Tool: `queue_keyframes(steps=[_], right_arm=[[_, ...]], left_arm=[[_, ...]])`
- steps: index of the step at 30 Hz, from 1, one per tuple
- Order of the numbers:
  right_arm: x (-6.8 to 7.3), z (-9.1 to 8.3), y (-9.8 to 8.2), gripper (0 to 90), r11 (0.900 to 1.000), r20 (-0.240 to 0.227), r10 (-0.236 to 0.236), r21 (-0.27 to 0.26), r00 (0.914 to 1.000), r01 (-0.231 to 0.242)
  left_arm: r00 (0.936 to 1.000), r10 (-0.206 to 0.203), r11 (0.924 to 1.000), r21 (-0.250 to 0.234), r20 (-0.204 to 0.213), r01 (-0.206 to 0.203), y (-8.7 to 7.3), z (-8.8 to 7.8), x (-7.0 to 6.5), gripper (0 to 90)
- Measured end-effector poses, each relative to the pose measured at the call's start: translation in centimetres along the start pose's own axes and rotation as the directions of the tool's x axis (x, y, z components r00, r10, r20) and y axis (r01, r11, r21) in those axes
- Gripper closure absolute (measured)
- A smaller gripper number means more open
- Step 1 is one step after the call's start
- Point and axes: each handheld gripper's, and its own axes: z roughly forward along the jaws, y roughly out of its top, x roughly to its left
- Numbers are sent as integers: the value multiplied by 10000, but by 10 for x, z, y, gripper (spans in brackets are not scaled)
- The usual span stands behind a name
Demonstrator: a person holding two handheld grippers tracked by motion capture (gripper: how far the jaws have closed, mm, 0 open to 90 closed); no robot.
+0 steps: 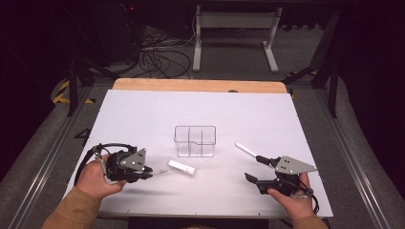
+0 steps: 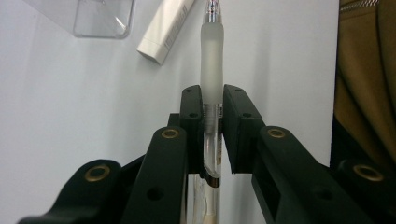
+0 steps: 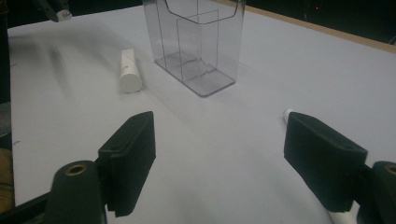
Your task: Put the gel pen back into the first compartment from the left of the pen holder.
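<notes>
Clear plastic organizer [image 1: 195, 141] stands mid-counter; the left tool [image 1: 155, 172] pinches a pen [image 1: 161, 171] just above the counter. Left gripper view: frosted grip [image 2: 211, 60] looks light, stiff, slippery; hold there. Right gripper view: right tool [image 3: 219, 154] spread, empty.

Dark room, light falls mainly on the white table top [image 1: 143, 109]. A wooden edge strip [image 1: 198, 85] runs along its 12 o'clock side. Grey carpet floor [image 1: 305, 57] beyond. White desk frame [image 1: 236, 21] at 12 o'clock, a tangle of black cables [image 1: 160, 59] at 11. Metal floor rails [image 1: 43, 157] at 9 and 3.
</notes>
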Motion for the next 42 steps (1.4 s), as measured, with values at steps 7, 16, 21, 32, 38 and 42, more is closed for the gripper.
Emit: queue_keyframes(steps=[7, 16, 21, 32, 38, 42], right_arm=[[0, 0, 0, 260, 10000, 4, 5, 2, 10000, -5], [0, 0, 0, 260, 10000, 28, -11, 0, 10000, 11], [0, 0, 0, 260, 10000, 31, -14, 10, 10000, 14], [0, 0, 0, 260, 10000, 28, 11, 36, 10000, -11], [0, 0, 0, 260, 10000, 21, 31, 25, 10000, -31], [0, 0, 0, 260, 10000, 15, 39, 18, 10000, -39]], left_arm=[[9996, -274, 9995, -185, 8, 274, 4, -5, 3, 792], [9991, -423, 9955, -845, 24, 423, 10, -14, 7, 792], [9985, -544, 9903, -1282, -27, 536, 14, -19, 12, 792], [9917, -1263, 9609, -2454, 225, 1279, 25, -26, 23, 791], [9894, -1427, 9451, -2934, 257, 1439, 32, -29, 26, 791], [9858, -1661, 9284, -3333, 233, 1643, 36, -31, 30, 790]])
